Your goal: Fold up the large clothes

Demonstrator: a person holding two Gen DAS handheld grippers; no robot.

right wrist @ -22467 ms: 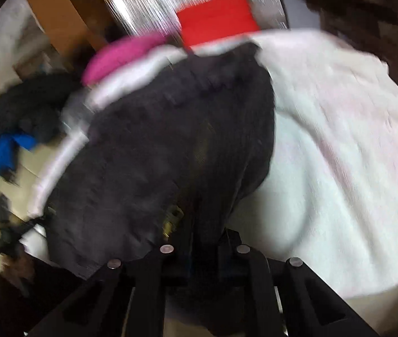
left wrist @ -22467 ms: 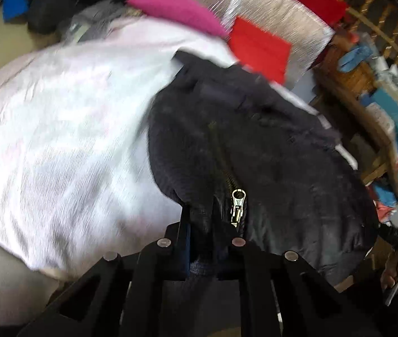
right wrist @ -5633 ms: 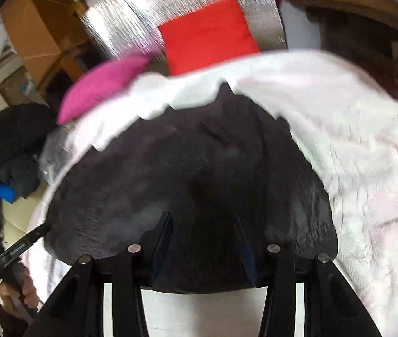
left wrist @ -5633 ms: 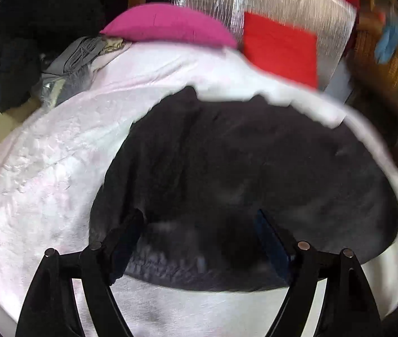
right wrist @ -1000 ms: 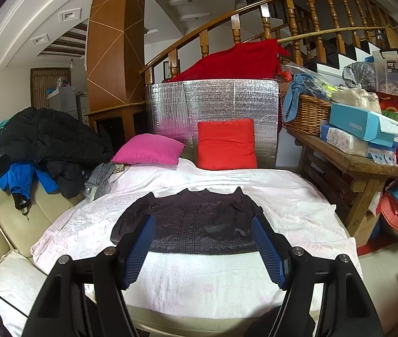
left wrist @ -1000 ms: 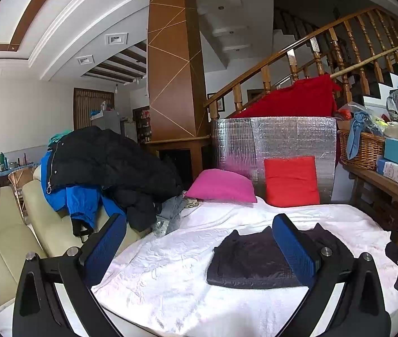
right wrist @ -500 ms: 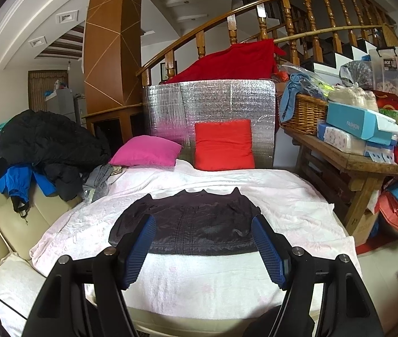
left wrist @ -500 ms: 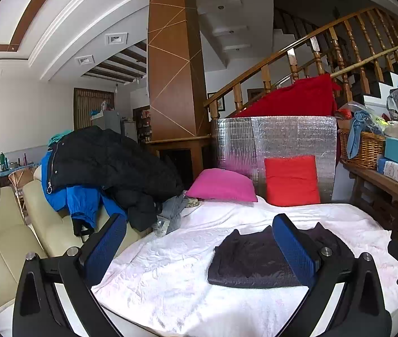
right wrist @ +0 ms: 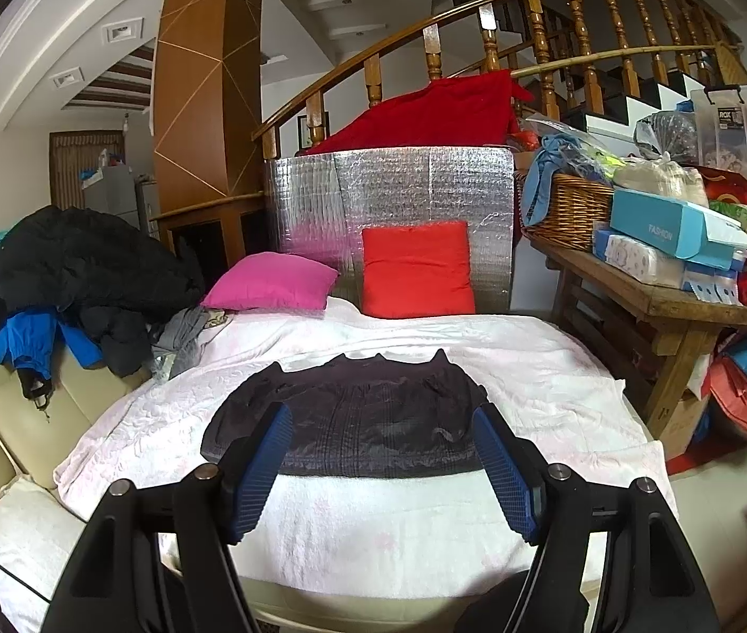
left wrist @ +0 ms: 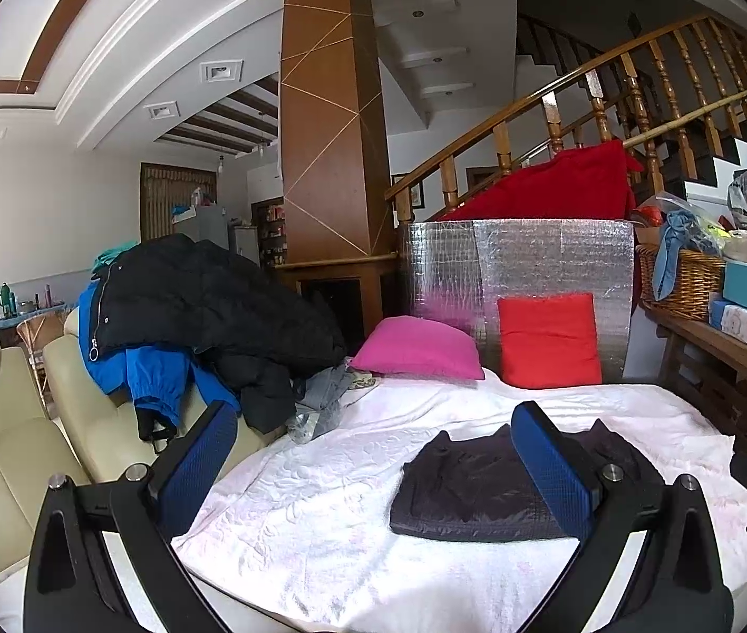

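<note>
A dark folded jacket lies flat on the white blanket that covers the sofa; in the left wrist view the jacket is at lower right. My left gripper is open and empty, held back from the sofa, with the jacket behind its right finger. My right gripper is open and empty, held back from the sofa's front edge, with the jacket seen between its fingers.
A pink pillow and a red pillow lean at the back against a silver panel. A pile of black and blue coats lies on the left seats. A cluttered wooden bench stands at the right.
Since the older frames both grippers let go of the jacket and drew back from it. Over the last second the views have hardly shifted.
</note>
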